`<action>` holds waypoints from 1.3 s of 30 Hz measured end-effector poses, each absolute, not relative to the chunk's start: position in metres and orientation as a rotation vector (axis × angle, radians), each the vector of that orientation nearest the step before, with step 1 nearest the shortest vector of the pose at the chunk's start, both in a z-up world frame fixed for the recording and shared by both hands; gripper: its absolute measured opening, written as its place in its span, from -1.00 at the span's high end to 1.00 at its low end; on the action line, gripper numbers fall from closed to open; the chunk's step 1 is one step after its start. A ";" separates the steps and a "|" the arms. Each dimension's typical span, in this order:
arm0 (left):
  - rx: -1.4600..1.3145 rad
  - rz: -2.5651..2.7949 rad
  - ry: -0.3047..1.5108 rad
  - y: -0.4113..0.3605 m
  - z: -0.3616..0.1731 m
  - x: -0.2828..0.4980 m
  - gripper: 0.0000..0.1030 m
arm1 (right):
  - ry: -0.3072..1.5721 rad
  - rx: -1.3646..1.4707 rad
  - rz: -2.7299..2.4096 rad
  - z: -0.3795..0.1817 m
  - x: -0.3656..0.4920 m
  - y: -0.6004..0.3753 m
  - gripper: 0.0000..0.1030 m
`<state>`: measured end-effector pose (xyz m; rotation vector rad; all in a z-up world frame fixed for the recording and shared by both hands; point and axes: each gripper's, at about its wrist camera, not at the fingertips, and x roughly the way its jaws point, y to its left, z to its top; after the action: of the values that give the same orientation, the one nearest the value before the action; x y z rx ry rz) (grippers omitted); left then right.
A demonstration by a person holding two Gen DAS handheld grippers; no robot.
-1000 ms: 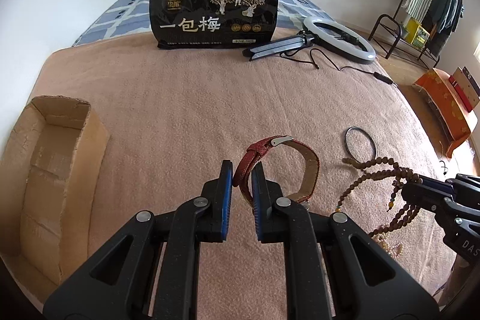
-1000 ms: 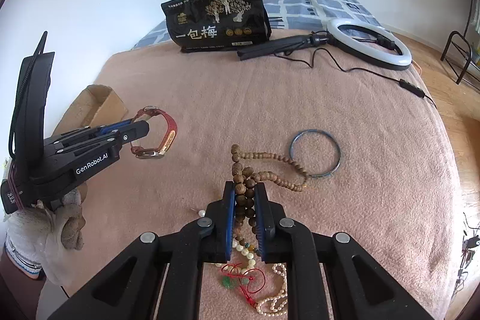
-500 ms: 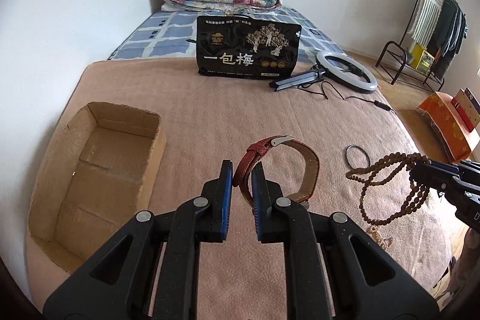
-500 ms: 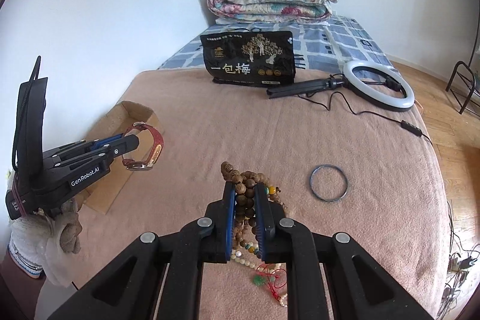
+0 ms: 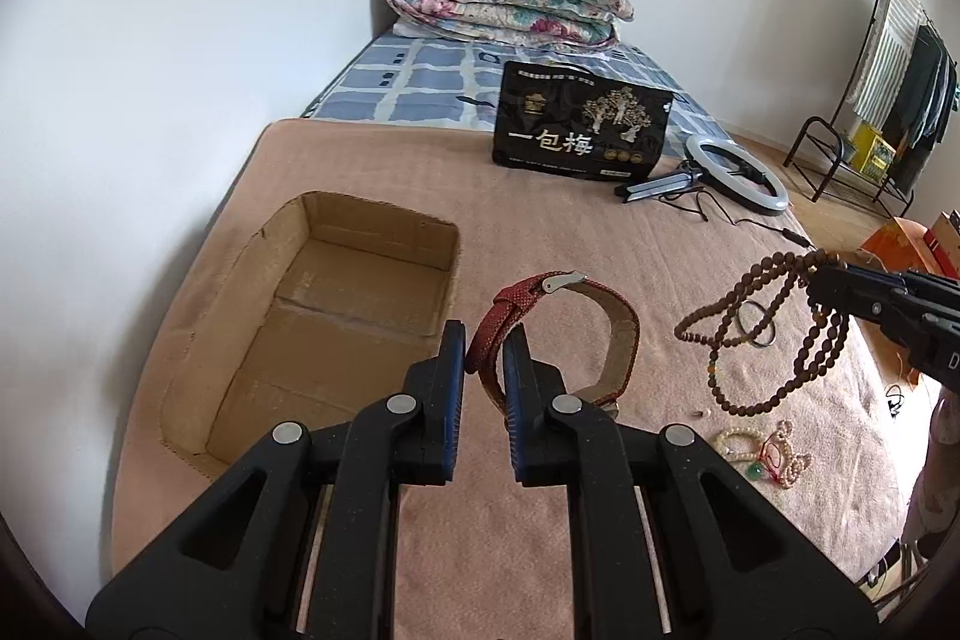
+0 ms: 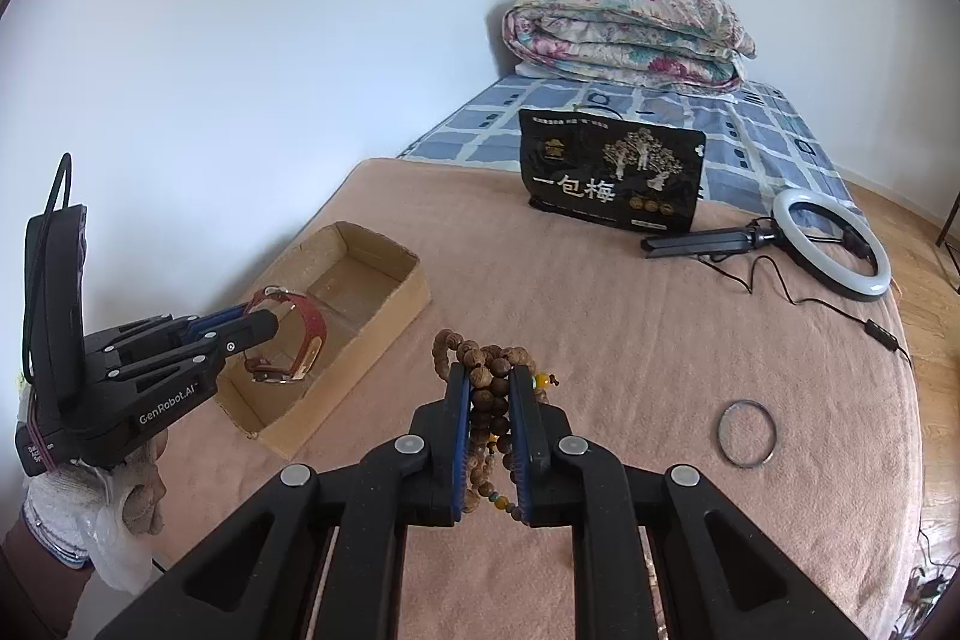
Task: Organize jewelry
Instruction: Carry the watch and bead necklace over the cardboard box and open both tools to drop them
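My left gripper (image 5: 485, 340) is shut on the strap of a red watch (image 5: 624, 334), held in the air just right of the open cardboard box (image 5: 372, 220). In the right wrist view the same watch (image 6: 306, 334) hangs over the box's (image 6: 396, 304) near end. My right gripper (image 6: 489, 382) is shut on a brown wooden bead necklace (image 6: 480, 358), lifted above the pink blanket; its strands (image 5: 774, 292) dangle from that gripper (image 5: 819, 280) in the left wrist view. A dark ring bangle (image 6: 747, 433) lies on the blanket. A pearl bracelet with a red cord (image 5: 774, 454) lies nearby.
A black snack bag (image 5: 579, 130) stands at the far side of the blanket, with a ring light on a tripod (image 5: 738, 169) beside it. A folded floral quilt (image 5: 510, 1) lies by the wall. A gloved hand (image 6: 90, 514) holds the left gripper. A clothes rack (image 5: 882, 100) stands at the right.
Both grippers rose and moved left toward the cardboard box, carrying the watch and the bead necklace. The necklace came fully off the blanket. The box now lies close beside the watch.
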<state>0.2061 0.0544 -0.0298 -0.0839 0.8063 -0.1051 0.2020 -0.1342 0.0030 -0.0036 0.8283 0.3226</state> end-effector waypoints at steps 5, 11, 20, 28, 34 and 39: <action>-0.117 -0.050 0.828 0.096 -0.040 0.201 0.79 | 0.813 -0.007 0.367 0.010 0.217 -0.105 0.80; -0.131 0.011 0.870 0.135 -0.061 0.197 0.79 | 0.789 0.000 0.425 0.018 0.234 -0.072 0.80; -0.126 0.073 0.885 0.166 -0.081 0.197 0.79 | 0.778 -0.018 0.498 0.013 0.256 -0.021 0.80; -0.129 0.094 0.890 0.177 -0.094 0.199 0.79 | 0.801 -0.033 0.519 -0.008 0.286 0.013 0.80; -0.138 0.104 0.901 0.183 -0.103 0.204 0.79 | 0.830 -0.029 0.524 -0.028 0.307 0.028 0.80; -0.131 0.103 0.899 0.183 -0.107 0.208 0.79 | 0.858 -0.031 0.520 -0.044 0.320 0.035 0.80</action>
<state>0.2075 0.1829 -0.1070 -0.1308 0.8993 0.1033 0.3196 0.0352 -0.0442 -0.0308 0.8577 0.5201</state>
